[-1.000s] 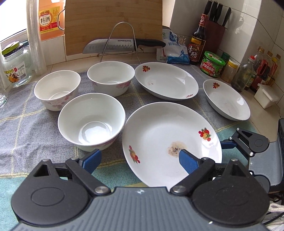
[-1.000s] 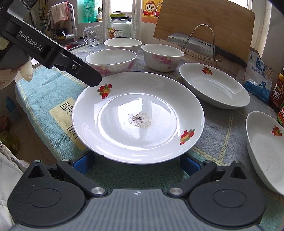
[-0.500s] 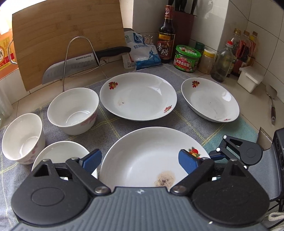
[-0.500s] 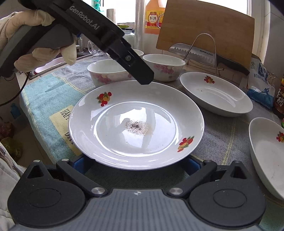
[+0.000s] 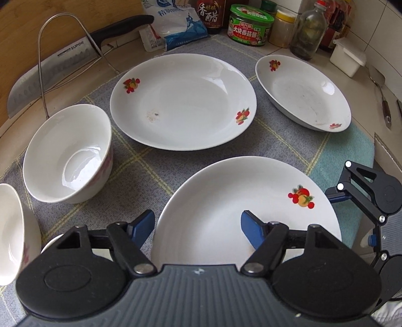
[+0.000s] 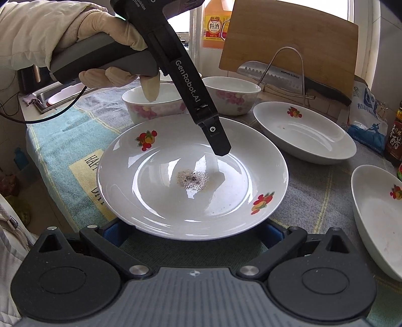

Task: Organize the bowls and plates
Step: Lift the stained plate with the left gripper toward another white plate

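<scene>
Left hand-held gripper point(image 5: 197, 226) hangs steeply over the near plate point(image 5: 226, 201), its blue pads straddling that plate's left rim and its jaws closing right now, the pads not yet pressing on the china. From the right wrist view, a gloved hand point(image 6: 83, 50) grips its handle and the black finger tip point(image 6: 218, 143) hovers just above the plate's inner slope, close to a speckled smear of residue point(image 6: 192, 178) in the middle of the dish.

Sweeping left to right in the left wrist view: a bowl point(image 5: 10, 234) cut off by the frame edge, then a floral bowl point(image 5: 67, 156) standing on the grey checked cloth point(image 5: 140, 171), behind it a cleaver point(image 5: 52, 68) leaning in a wire rack point(image 5: 42, 63) against a wooden cutting board point(image 5: 15, 30). Centre stage, a second plate point(image 5: 183, 100) with fruit prints and a small stain, apart from the near plate. Further right, a third plate point(image 5: 301, 93), near the cloth's edge. Along the back of the bench: a salt bag point(image 5: 176, 25), a vinegar bottle point(image 5: 211, 15), a green-lidded jar point(image 5: 251, 25).

Right hand-held gripper point(image 6: 193, 234) sits low at the near plate's closest edge, jaws spread wide, the blue pads tucked under the rim on either side; whether they touch it, I cannot tell.
</scene>
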`<state>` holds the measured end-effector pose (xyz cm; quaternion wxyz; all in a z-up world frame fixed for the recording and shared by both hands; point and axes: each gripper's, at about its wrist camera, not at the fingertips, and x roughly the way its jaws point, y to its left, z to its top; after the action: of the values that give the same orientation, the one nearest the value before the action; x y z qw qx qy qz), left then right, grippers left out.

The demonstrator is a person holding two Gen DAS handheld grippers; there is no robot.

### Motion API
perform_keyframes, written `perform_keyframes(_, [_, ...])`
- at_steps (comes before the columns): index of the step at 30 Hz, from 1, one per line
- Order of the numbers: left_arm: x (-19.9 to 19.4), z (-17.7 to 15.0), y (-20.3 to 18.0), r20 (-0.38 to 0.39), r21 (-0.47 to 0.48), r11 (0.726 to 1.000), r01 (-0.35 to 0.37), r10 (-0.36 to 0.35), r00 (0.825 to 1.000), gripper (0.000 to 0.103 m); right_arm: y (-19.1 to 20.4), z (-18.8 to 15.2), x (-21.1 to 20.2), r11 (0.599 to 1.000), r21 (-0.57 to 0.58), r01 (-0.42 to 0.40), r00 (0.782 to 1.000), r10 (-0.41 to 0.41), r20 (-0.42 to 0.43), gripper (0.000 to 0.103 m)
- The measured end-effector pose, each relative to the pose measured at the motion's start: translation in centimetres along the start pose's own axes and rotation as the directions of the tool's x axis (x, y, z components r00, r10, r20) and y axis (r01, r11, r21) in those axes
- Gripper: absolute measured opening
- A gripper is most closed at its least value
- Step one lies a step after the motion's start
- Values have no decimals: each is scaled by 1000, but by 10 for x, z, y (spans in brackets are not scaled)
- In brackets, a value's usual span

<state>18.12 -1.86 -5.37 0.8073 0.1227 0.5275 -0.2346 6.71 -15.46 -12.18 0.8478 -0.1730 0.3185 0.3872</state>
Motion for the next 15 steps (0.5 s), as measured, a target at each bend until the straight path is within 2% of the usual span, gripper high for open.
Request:
perform_keyframes(5, [0,3,0,-45,36,999,21,-20,999,74,0,0,0,1000,5,2,1000,-2,-3,103])
perform_keyframes(15, [-1,6,0,-35,40,997,61,-60,998,74,-4,2,-5,1000,7,-3,1000,3,-24,103])
